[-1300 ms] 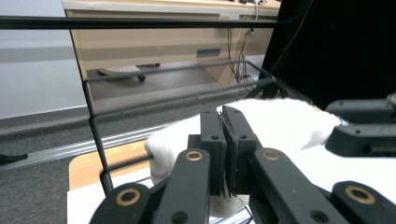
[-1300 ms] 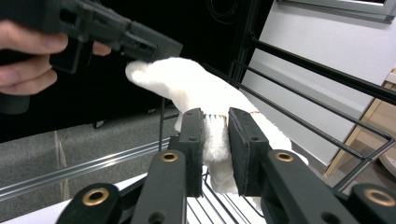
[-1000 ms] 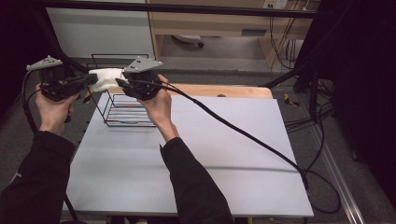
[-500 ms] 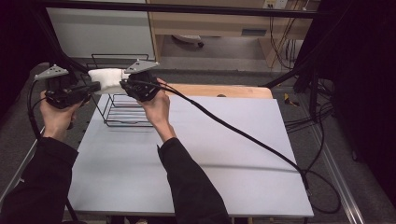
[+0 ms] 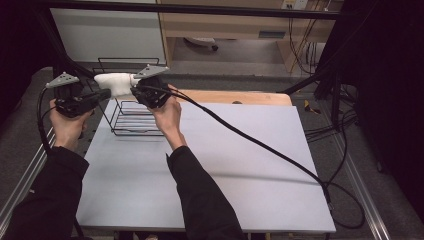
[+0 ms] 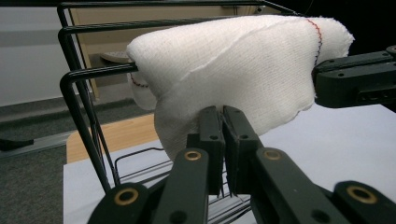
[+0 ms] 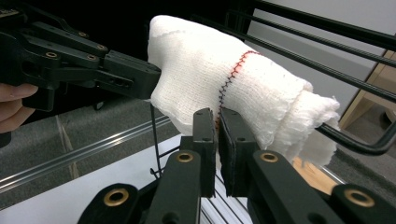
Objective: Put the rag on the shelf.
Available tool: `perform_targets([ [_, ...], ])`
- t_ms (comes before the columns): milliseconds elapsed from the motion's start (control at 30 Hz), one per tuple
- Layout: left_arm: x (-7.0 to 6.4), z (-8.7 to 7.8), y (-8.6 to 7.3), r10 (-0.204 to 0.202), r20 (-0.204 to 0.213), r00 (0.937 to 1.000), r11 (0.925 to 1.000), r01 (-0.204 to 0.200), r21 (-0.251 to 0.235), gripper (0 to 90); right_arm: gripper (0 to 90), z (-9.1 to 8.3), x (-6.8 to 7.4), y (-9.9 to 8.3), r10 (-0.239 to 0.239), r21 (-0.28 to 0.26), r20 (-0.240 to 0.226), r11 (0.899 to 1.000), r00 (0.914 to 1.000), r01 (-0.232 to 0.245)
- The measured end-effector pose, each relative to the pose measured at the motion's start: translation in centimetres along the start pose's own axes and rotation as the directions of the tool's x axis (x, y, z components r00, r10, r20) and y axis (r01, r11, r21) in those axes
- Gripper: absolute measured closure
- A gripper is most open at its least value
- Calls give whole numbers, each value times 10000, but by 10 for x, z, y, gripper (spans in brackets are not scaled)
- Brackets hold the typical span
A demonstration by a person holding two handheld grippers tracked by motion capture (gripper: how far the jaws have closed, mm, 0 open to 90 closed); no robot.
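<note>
Cloth draped over top bar of rack, at surface's far left. Long axis runs along bar. Left gripper pinches one hanging edge, right gripper other; both fingers narrow, holding cloth. Hands equally near.

White knit cloth hangs folded over the top bar of a black wire rack; red and blue stitching runs near its right end, a bit of red stitching at its left. Left gripper jaws rise from the bottom, pressed together on the cloth's lower edge. Right gripper comes in from the right edge, its tip touching the cloth's right end; jaw state unclear from here. One bent rack wire goes into the cloth at left. Below: white table, wooden strip behind, grey floor at left.
</note>
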State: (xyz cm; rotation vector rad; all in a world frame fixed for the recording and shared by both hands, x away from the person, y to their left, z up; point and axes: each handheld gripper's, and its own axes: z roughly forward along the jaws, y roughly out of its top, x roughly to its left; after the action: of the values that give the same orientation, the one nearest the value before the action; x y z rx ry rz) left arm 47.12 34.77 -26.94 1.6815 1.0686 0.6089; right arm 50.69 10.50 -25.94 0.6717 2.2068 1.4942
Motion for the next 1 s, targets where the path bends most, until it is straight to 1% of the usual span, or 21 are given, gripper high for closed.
perform_targets([
  [167,-4,-8,0,140,54,9999,9997,-139,-180,829,802,-10,4,5,-149,-289,-144,9995,9998,144],
  [333,-8,-18,-1,264,110,9996,9994,-261,-228,753,694,-25,8,11,-151,-346,-409,9993,9991,137],
  [400,-11,-22,-2,300,140,9995,9993,-297,-235,686,625,-31,10,13,-234,-313,-477,9993,9986,219],
  [433,-11,-24,-3,339,157,9993,9992,-336,-220,650,609,-35,11,12,-210,-384,-546,9991,9983,189],
  [500,-14,-28,-6,386,215,9990,9990,-381,-212,582,521,-41,9,11,-7,-397,-681,9992,9977,-20],
  [533,-15,-30,-8,382,269,9989,9991,-377,-207,544,464,-44,7,9,177,-358,-708,9992,9973,-203],
  [633,-17,-32,-14,394,276,9988,9990,-389,-205,440,436,-55,1,3,314,-319,-699,9989,9971,-337],
  [700,-19,-32,-21,367,297,9989,9993,-363,-129,375,391,-62,-2,-2,448,-267,-737,9985,9963,-469],
  [800,-22,-30,-31,473,323,9984,9988,-476,85,317,314,-73,-6,-11,524,-195,-724,9984,9960,-540],
  [833,-24,-29,-36,433,378,9983,9989,-439,139,296,288,-76,-7,-13,557,-157,-722,9983,9958,-570],
  [900,-27,-27,-44,477,441,9979,9985,-489,258,266,239,-84,-11,-21,542,-76,-629,9985,9965,-548],
  [1000,-30,-25,-57,484,502,9976,9978,-506,425,220,168,-94,-16,-32,663,-51,-569,9978,9962,-667],
])
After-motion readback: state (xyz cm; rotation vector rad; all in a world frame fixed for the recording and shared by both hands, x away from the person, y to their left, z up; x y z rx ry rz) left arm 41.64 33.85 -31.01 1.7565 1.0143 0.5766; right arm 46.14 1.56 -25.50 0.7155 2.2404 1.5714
